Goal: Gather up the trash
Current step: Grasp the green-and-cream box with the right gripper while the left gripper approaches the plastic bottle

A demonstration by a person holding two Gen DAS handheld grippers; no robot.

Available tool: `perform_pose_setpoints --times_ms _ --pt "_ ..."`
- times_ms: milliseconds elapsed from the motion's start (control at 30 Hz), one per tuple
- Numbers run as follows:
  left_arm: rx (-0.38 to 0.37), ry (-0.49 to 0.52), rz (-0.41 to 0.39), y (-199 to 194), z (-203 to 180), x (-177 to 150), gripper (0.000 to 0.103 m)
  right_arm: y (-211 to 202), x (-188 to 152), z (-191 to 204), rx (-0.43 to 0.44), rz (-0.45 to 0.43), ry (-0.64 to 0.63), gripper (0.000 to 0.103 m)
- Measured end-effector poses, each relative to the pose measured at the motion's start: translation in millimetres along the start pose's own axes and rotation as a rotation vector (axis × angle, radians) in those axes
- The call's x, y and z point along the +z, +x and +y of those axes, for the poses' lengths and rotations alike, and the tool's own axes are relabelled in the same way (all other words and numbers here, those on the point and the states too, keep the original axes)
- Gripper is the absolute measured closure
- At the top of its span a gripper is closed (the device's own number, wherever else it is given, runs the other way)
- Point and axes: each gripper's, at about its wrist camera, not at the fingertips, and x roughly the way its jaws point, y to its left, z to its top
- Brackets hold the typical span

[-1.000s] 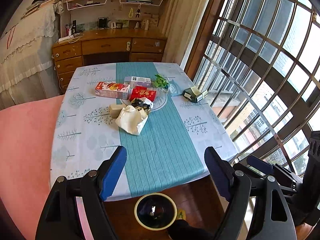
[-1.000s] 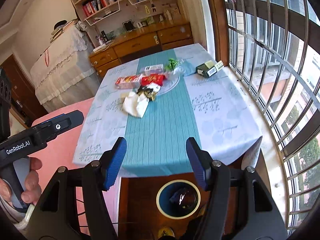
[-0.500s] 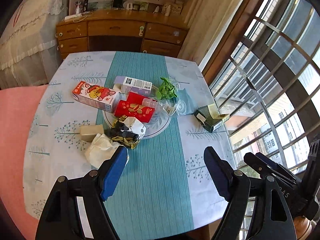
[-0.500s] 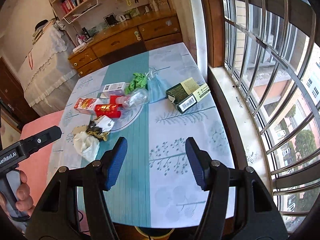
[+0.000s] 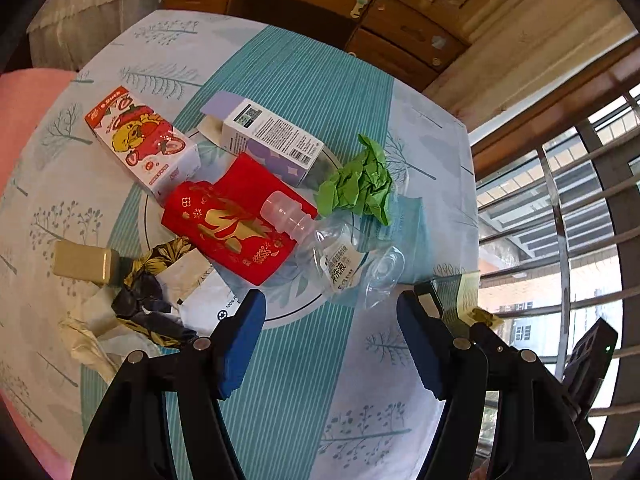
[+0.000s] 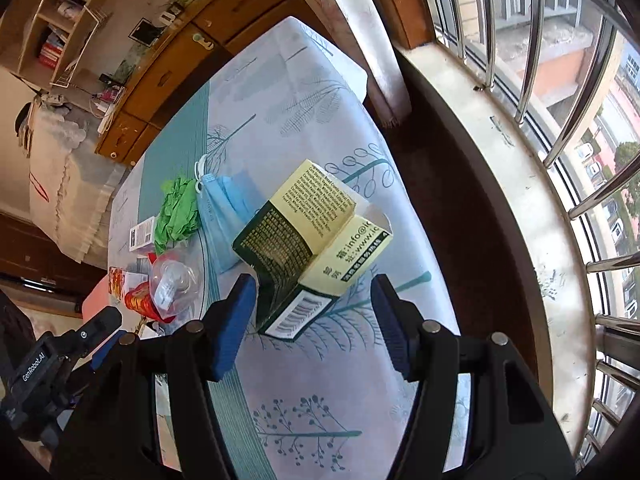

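Trash lies on a table with a pale tree-print cloth point(image 5: 372, 392). In the left wrist view a crushed clear plastic bottle point(image 5: 340, 256) lies on a round plate just ahead of my left gripper point(image 5: 330, 340), whose jaws are closing with nothing between them. Beside the bottle are a red pouch point(image 5: 232, 220), green crumpled paper point(image 5: 358, 184), a purple-white box point(image 5: 272, 140) and a strawberry carton point(image 5: 140, 140). In the right wrist view my right gripper point(image 6: 312, 320) stands open over a green and yellow box point(image 6: 308, 236), whose near end sits between the fingers untouched.
A blue face mask point(image 6: 220, 200) lies by the green paper. Crumpled wrappers and tissue point(image 5: 148, 304) and a beige block point(image 5: 82, 260) lie at the table's left. A barred window point(image 6: 560, 80) runs along the right; a wooden desk point(image 5: 360, 12) stands behind the table.
Both grippers have swung forward and down from above the floor bin to close over the table. The left now hangs near the clear bottle, the right around the green and yellow box.
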Motion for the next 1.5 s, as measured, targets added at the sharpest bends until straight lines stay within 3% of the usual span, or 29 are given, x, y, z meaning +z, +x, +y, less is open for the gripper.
perform_pose_setpoints --times_ms 133,267,667,733,767,867,933,1267,1500 --pt "-0.011 -0.082 0.016 22 7 9 0.036 24 5 3 -0.002 0.037 -0.012 0.054" --pt "-0.015 -0.142 0.042 44 11 13 0.038 38 12 9 -0.011 0.046 -0.048 0.074" --pt "-0.04 -0.229 0.095 89 3 13 0.038 36 15 44 -0.038 0.029 -0.246 0.081" --pt "-0.038 -0.227 0.095 93 0 15 0.043 36 14 46 -0.035 0.035 -0.256 0.081" --pt "-0.037 -0.222 0.096 93 0 17 0.046 37 13 47 -0.034 0.038 -0.259 0.081" --pt "-0.03 -0.186 0.111 98 -9 20 0.074 38 11 47 -0.034 0.041 -0.264 0.081" --pt "-0.025 -0.164 0.1 97 -15 20 0.078 38 10 47 -0.032 0.044 -0.265 0.081" --pt "0.012 -0.026 0.073 69 -29 2 0.08 24 -12 48 -0.026 0.045 -0.282 0.081" --pt "0.02 0.079 0.066 21 -13 -31 0.08 0 -57 50 -0.025 0.049 -0.302 0.081"
